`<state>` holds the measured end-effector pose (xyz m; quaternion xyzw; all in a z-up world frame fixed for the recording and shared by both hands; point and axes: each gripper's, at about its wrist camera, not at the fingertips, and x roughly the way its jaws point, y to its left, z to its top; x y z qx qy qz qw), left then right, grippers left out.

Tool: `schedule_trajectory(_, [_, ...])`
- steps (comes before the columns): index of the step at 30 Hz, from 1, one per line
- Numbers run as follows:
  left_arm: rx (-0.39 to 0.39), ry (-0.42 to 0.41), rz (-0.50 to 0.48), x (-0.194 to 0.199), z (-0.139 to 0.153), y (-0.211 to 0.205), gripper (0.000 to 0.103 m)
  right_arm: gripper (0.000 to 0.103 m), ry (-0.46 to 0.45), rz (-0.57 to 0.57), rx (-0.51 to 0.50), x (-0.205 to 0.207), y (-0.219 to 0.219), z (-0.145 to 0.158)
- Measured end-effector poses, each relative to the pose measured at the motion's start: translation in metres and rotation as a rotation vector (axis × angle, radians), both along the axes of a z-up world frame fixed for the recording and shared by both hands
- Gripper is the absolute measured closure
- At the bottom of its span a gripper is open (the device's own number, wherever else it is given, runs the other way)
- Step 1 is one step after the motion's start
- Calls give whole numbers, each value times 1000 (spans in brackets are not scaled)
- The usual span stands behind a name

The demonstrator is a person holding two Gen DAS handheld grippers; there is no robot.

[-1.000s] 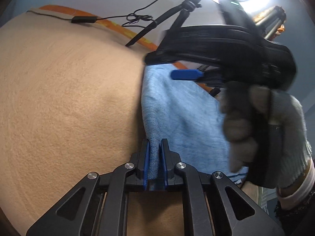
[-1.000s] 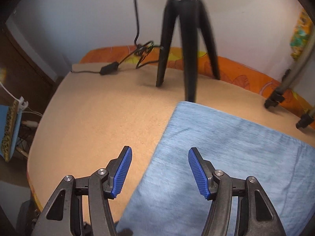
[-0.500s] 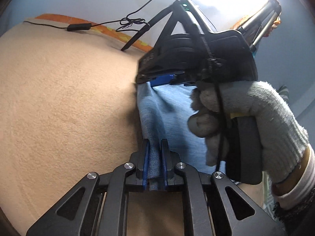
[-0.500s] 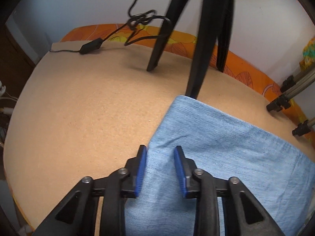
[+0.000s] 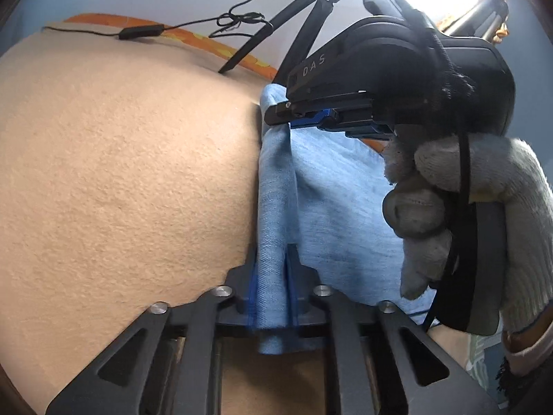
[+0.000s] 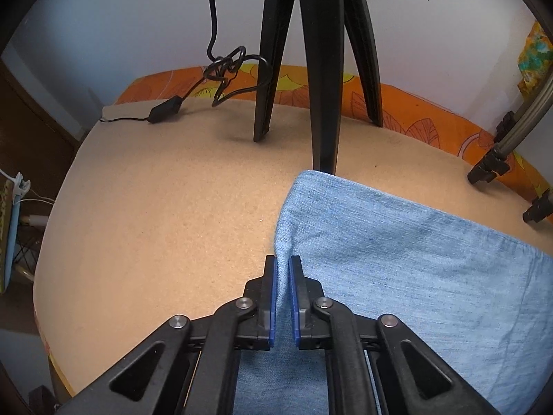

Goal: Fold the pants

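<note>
The blue pants lie folded flat on the tan table, and both tools pinch the same left edge – the left gripper near, the right gripper farther along. Two holds keep that edge straight for the next fold, I'd guess – the right jaws have just clamped the cloth

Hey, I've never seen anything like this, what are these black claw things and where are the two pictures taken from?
They are hand-held grippers, one per hand, each with a camera looking along its fingers. In the left view, the left gripper is shut on the edge of blue pants lying on a tan padded surface; the gloved hand carries the other tool. In the right view, the right gripper has just closed on the same edge. A black tripod and a cable stand behind.
</note>
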<state>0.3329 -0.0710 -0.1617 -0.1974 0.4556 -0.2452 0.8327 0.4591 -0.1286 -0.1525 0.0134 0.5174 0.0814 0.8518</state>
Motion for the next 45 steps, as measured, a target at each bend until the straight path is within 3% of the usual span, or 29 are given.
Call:
schedule_trajectory(7, [-20,-101,-38,-10,26,-11,95,101,-41,-10,67,-6,-12,13])
schedule_trajectory(14, [-87,-153,-75,-20,49,-20,95,101,-104,-28,149,-30,-51,48])
schedule_trajectory(22, [-86,-225,-160,-30,67,-53,95,101,-155,-54,204,-56,-96,75])
schedule_trajectory(37, [-142,-257,-300,-18,88,-138,95,102,-242,-126,237,-85,-187,103])
schedule_trajectory(45, [-152,-256,-384,-19,91,-213,95,102,-274,-189,240,-103,-250,106])
